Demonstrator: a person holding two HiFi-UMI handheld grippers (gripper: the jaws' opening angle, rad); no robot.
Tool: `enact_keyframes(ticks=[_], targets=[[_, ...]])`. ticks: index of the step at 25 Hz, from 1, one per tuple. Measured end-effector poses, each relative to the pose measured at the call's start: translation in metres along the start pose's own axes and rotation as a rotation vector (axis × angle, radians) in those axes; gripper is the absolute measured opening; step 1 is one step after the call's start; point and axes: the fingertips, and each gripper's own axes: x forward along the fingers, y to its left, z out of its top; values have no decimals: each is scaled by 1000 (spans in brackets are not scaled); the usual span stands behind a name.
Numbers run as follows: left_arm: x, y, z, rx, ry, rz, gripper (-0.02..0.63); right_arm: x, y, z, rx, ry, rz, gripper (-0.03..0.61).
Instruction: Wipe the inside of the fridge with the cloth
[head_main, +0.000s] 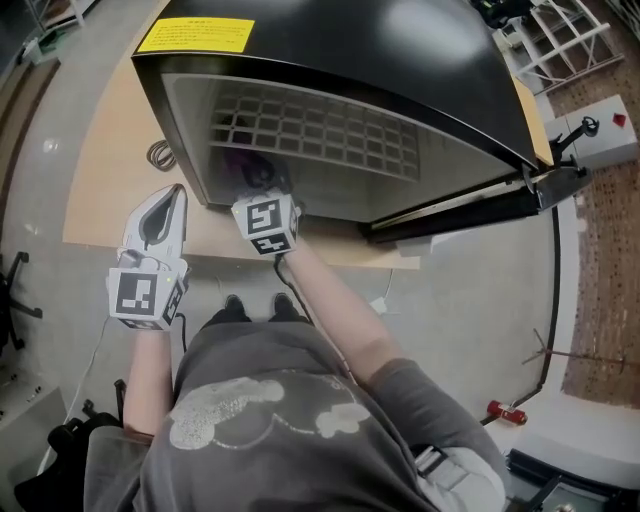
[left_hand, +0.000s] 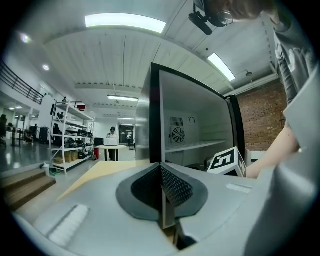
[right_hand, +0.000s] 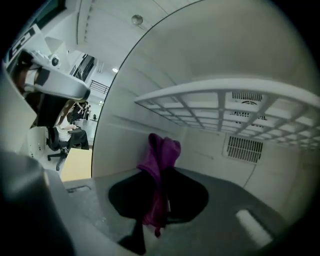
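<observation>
The black mini fridge (head_main: 330, 60) stands on a wooden table (head_main: 110, 160), its door (head_main: 470, 205) swung open to the right. My right gripper (head_main: 263, 183) reaches into the lower compartment under the white wire shelf (head_main: 320, 125). It is shut on a purple cloth (right_hand: 161, 155), which bunches up past the fingertips close to the left inner wall (right_hand: 115, 140). The wire shelf (right_hand: 225, 107) runs overhead. My left gripper (head_main: 175, 193) is shut and holds nothing, outside the fridge by its left front corner. From there the fridge's open front (left_hand: 195, 130) shows ahead.
A coiled cable (head_main: 160, 153) lies on the table left of the fridge. A yellow label (head_main: 196, 35) is on the fridge top. A white box with a red button (head_main: 600, 130) sits at the right. Storage racks (left_hand: 70, 137) and a far-off person (left_hand: 112, 134) stand beyond.
</observation>
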Motion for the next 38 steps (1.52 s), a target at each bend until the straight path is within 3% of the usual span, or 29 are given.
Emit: enact_keyframes(ticks=[10,19,30,38], targets=[[8,10,-9,-18,19,-49,17,-10,34,18,24,-36,60,43],[8,10,-24,-20,38,-9,17,-46,59,24,59,-79,175,43],[23,-21,-25,-21,50,-10,17,-6,24,-34,46,146,136,43],[37,-46,-26,-19,63,-32,17,-12,-20,-69,63,301,50,43]])
